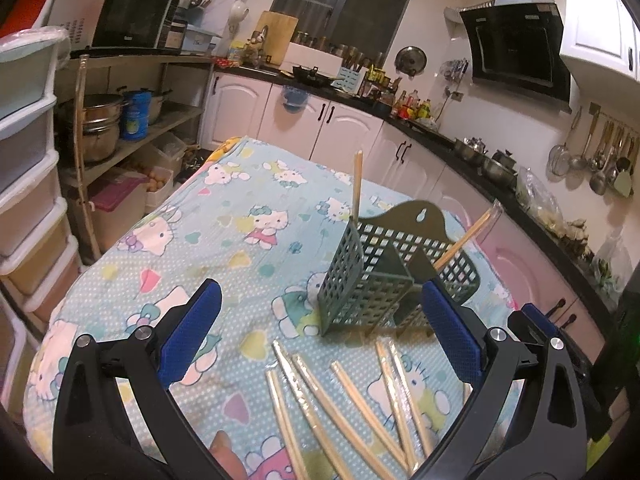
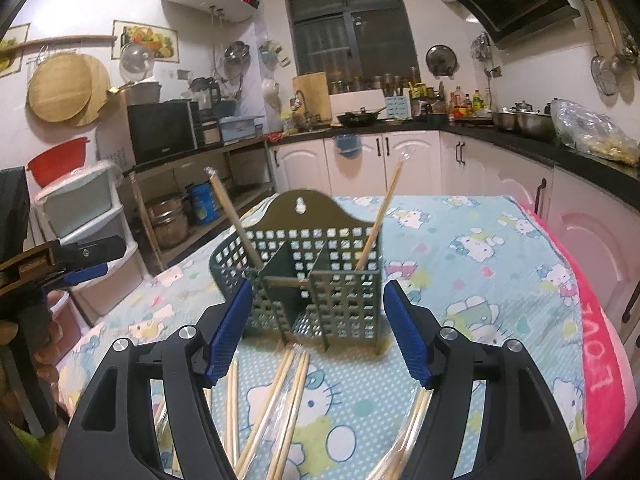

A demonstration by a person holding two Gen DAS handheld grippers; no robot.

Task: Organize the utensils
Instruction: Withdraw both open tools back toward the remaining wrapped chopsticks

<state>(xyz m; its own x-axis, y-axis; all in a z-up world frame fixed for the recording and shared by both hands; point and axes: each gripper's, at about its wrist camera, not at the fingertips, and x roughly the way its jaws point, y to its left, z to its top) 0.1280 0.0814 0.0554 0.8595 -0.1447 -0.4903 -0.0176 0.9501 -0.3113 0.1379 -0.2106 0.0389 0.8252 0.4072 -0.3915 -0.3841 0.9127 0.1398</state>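
Note:
A dark green slotted utensil basket (image 1: pixel 384 264) (image 2: pixel 320 248) stands upright on the cartoon-cat tablecloth (image 1: pixel 224 240). Two wrapped wooden chopsticks lean in it, one (image 2: pixel 232 216) in its left part and one (image 2: pixel 380 216) in its right part. Several more wrapped chopsticks (image 1: pixel 360 400) (image 2: pixel 280 392) lie loose on the cloth in front of the basket. My left gripper (image 1: pixel 320 286) hovers wide open just above those loose sticks, with nothing between its blue pads. Facing the basket's front, my right gripper (image 2: pixel 318 284) is open and empty too.
Stacked plastic drawers (image 1: pixel 28 184) stand at the table's left. A metal shelf with pots (image 1: pixel 108 120) is beyond them. Kitchen counters and white cabinets (image 2: pixel 500 160) run along the back and right. A pink towel (image 2: pixel 600 340) lines the table's right edge.

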